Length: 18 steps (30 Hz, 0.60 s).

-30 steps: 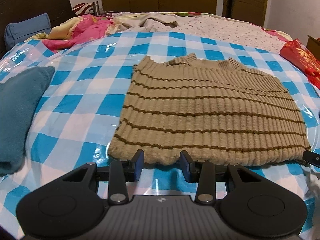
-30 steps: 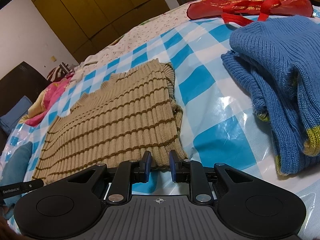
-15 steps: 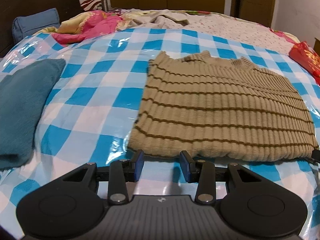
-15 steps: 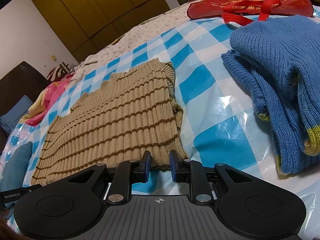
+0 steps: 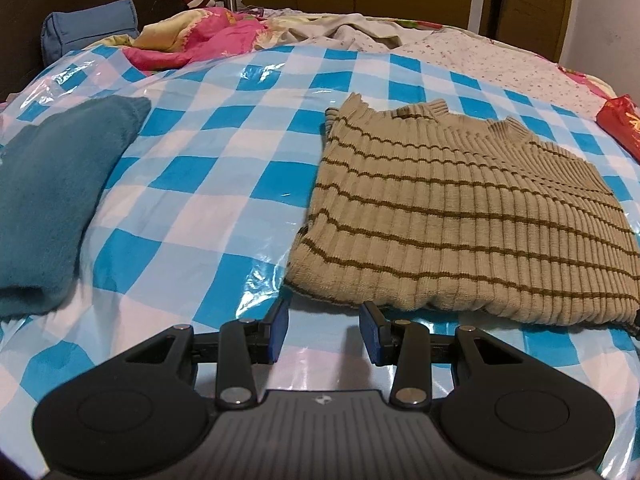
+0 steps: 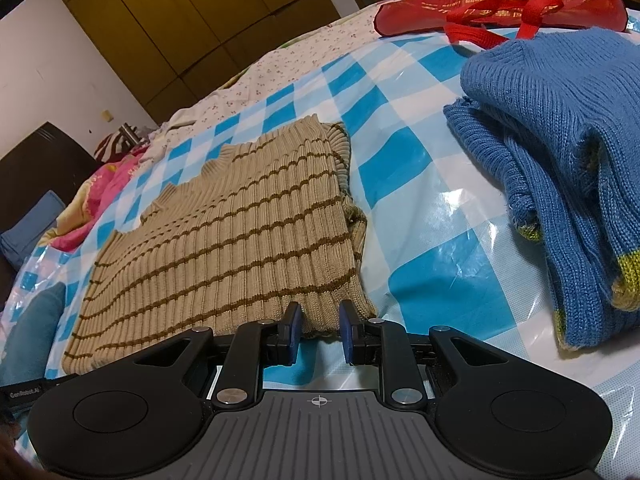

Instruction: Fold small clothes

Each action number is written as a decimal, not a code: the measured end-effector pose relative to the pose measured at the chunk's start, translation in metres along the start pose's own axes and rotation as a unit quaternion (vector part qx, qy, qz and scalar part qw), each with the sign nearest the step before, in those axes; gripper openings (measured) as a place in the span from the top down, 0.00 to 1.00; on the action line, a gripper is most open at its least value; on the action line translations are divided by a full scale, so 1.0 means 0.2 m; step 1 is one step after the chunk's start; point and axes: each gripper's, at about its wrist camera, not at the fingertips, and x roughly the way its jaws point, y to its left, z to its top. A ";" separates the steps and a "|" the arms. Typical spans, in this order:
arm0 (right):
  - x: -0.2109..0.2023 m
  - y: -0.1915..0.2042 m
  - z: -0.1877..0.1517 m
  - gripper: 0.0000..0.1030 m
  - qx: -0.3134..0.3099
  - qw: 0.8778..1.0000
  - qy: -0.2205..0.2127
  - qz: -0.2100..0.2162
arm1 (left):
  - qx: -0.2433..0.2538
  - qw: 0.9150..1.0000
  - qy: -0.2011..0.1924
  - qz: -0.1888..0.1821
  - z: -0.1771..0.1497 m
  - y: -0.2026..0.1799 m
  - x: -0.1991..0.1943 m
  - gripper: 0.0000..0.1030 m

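Note:
A tan ribbed sweater with brown stripes (image 5: 460, 220) (image 6: 224, 240) lies flat on the blue-and-white checked sheet (image 5: 192, 208), its hem nearest me. My left gripper (image 5: 324, 326) stands open just in front of the hem's left corner, with the pads clear of the cloth. At the hem's right corner my right gripper (image 6: 320, 328) has its jaws narrow but apart. The hem edge reaches in between the blue pads (image 6: 294, 322) without being pinched. A black bit of the left gripper (image 6: 24, 394) shows at the bottom left of the right wrist view.
A folded teal garment (image 5: 52, 208) lies left of the sweater. A pile of blue knitwear (image 6: 560, 152) lies on its right, with a red bag (image 6: 500, 4) behind. Pink bedding (image 5: 192, 40) and a blue pillow (image 5: 88, 28) lie at the far end, before wooden wardrobes.
My left gripper has slid left along the hem, from its middle to the left corner, so the sweater sits further right in its view. The right gripper has not moved.

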 end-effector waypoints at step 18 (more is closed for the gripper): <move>0.00 0.00 0.00 0.79 -0.001 1.000 -0.001 0.000 | -0.013 1.000 -0.003 -0.007 -0.01 0.02 0.00 0.51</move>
